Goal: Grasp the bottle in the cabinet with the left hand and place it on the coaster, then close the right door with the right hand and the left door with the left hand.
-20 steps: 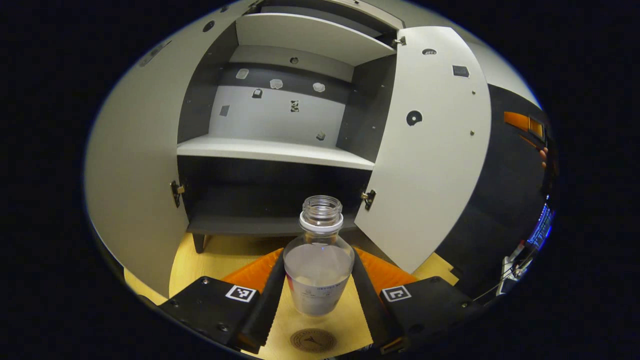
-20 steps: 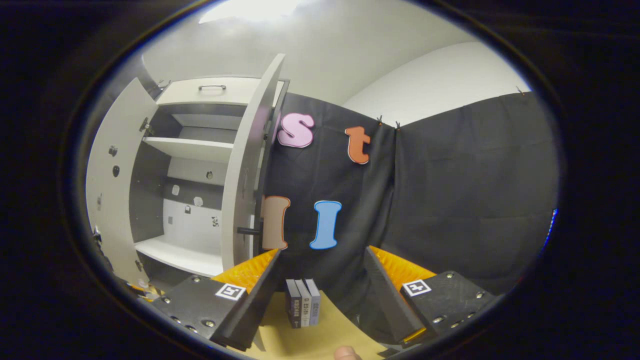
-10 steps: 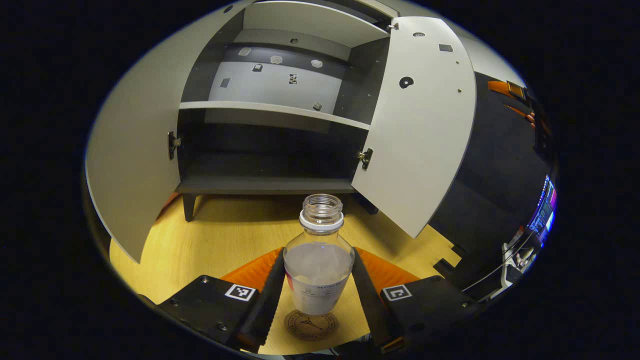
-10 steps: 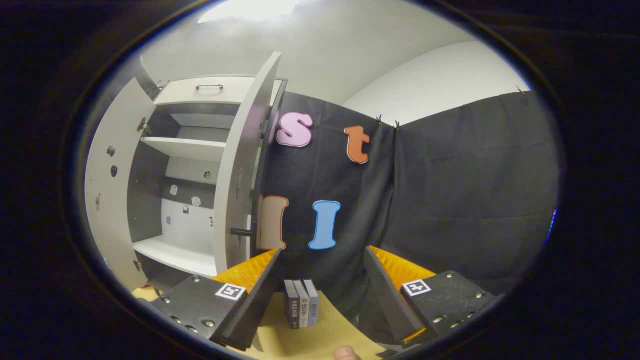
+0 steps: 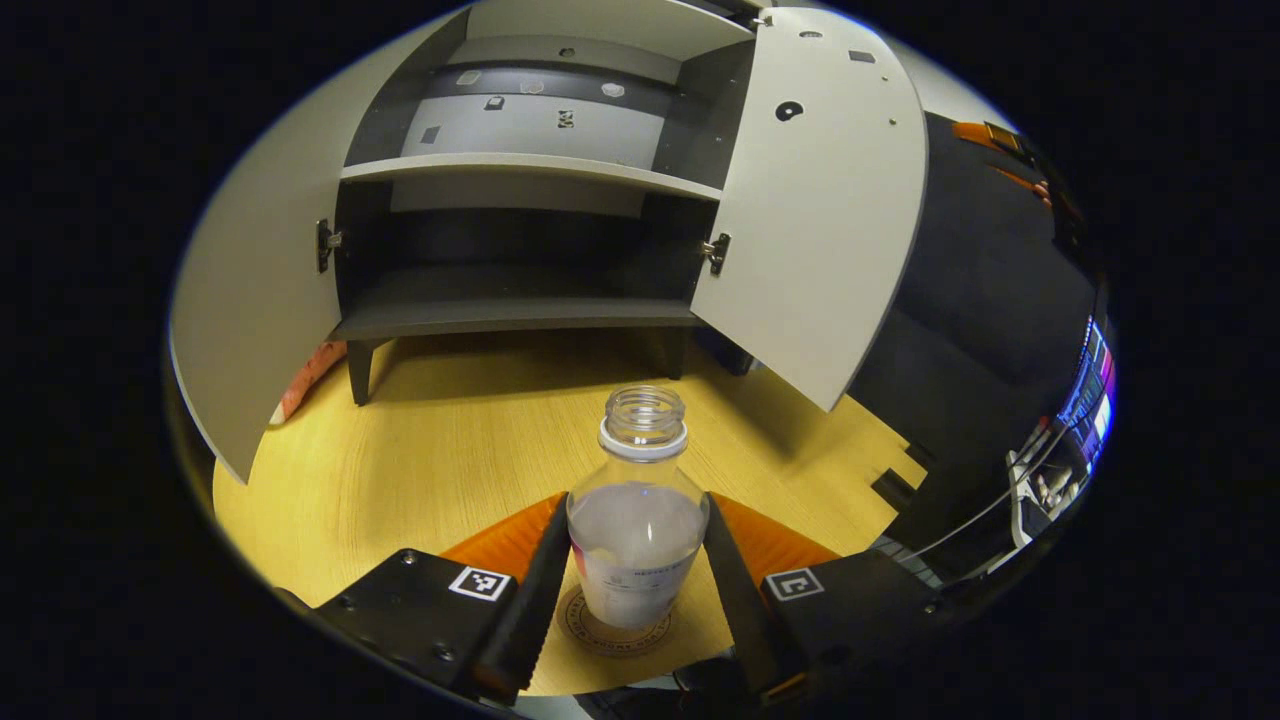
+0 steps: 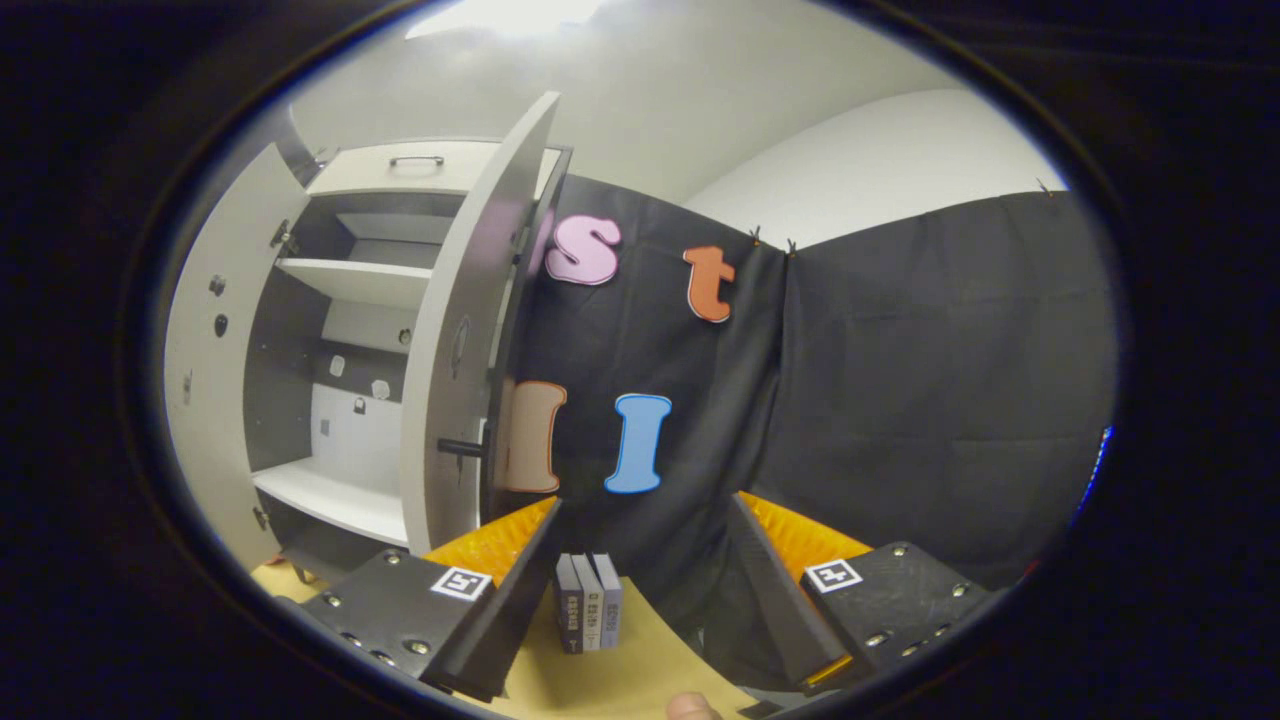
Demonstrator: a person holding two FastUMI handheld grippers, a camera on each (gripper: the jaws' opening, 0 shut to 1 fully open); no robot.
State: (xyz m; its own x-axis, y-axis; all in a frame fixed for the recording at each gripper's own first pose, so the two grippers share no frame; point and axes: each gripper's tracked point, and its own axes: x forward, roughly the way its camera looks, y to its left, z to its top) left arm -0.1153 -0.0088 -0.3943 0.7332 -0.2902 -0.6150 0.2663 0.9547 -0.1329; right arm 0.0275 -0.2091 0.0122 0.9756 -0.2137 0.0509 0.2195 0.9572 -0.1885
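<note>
1. Clear plastic, uncapped and part-filled with a pale liquid, the bottle stands upright between the two fingers of the left gripper, which we see pressing against its sides, one finger on each flank.
2. We find the bottle's base directly over the round brown coaster on the light wooden table; we cannot tell whether the base touches the coaster or hangs just above it.
3. Beyond the bottle, in the left gripper view, the cabinet stands on short dark legs with both doors swung wide: the left door reaches out on one side and the right door on the other.
4. We see a white shelf across the cabinet's middle and a dark lower compartment below it.
5. In the right gripper view, the right gripper has its jaws spread apart with nothing between the fingers; it is well apart from the cabinet.
6. There we see the right door nearly edge-on, with a dark handle sticking out from it.
7. A small row of upright books stands on the table beyond the right gripper's fingers, against the black cloth wall.
</note>
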